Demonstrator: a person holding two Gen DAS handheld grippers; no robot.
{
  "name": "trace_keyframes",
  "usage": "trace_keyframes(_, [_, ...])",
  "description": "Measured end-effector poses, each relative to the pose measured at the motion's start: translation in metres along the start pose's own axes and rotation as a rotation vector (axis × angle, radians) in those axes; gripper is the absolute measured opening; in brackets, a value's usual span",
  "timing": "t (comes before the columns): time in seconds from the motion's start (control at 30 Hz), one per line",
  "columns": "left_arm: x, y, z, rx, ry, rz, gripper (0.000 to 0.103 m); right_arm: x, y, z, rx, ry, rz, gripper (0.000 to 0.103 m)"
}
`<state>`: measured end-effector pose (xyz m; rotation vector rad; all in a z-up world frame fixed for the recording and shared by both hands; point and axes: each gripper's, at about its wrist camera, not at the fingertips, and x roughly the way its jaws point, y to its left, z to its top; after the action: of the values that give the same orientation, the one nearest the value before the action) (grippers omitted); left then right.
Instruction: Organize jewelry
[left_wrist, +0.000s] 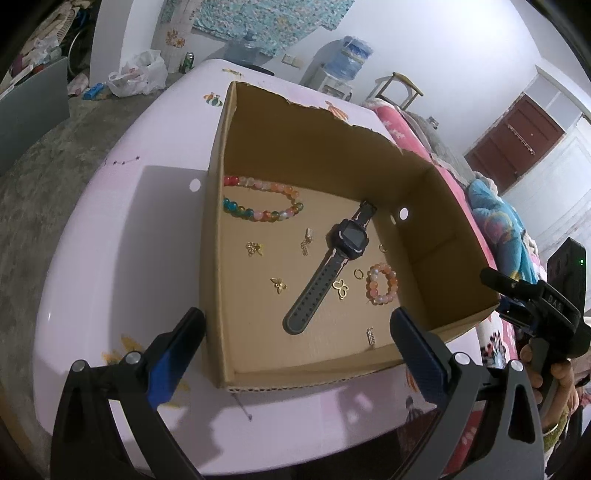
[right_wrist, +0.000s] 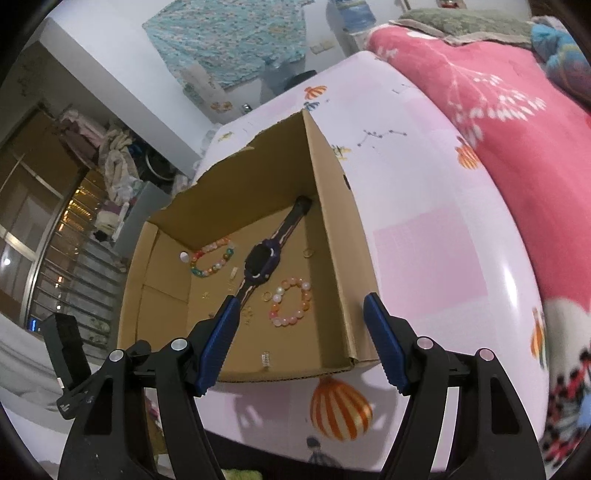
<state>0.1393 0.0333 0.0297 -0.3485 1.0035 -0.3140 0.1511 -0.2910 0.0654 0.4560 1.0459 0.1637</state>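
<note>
An open cardboard box (left_wrist: 436, 206) stands on a pink patterned bedsheet (left_wrist: 122, 236). Inside lie a dark smartwatch (left_wrist: 345, 236), a long multicolour bead bracelet (left_wrist: 266, 201), a small pink-orange bead bracelet (left_wrist: 382, 284), several gold charms (left_wrist: 279, 285) and a gold ring (left_wrist: 358, 273). My left gripper (left_wrist: 297, 314) hovers open above the box's near edge, with nothing between its fingers. My right gripper (right_wrist: 302, 300) is open too, over the box's near right corner, and holds nothing. In the right wrist view the watch (right_wrist: 260, 258) and the small bracelet (right_wrist: 291, 302) lie just beyond its fingertips.
A pink floral blanket (right_wrist: 498, 122) is heaped on the bed to the right of the box. A hand (left_wrist: 554, 373) holds the right gripper at the box's right side. Beyond the bed are a grey floor (left_wrist: 40, 170), plastic bags and a water dispenser (left_wrist: 347, 59).
</note>
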Motion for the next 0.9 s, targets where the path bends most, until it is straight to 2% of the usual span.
trace_keyframes(0.13, [-0.005,0.003,-0.006,0.017,-0.016,-0.018,0.097,-0.007,0.002,-0.017,0.005,-0.035,-0.022,0.071])
trace_keyframes(0.2, [-0.011,0.008,-0.005,-0.002,-0.051,-0.023,0.097,-0.009,0.003,-0.025,0.012,-0.071,-0.022,0.074])
trace_keyframes(0.3, [-0.030,0.006,-0.012,0.027,-0.159,0.042,0.097,-0.020,0.002,-0.034,0.030,-0.125,-0.036,0.078])
trace_keyframes(0.47, [-0.062,-0.009,-0.029,0.111,-0.281,0.112,0.097,-0.047,0.003,-0.053,0.011,-0.221,-0.079,0.079])
trace_keyframes(0.7, [-0.096,-0.041,-0.056,0.212,-0.375,0.149,0.098,-0.082,0.013,-0.080,-0.047,-0.382,-0.147,0.089])
trace_keyframes(0.9, [-0.097,-0.061,-0.086,0.242,-0.396,0.164,0.098,-0.088,0.024,-0.105,-0.141,-0.423,-0.234,0.095])
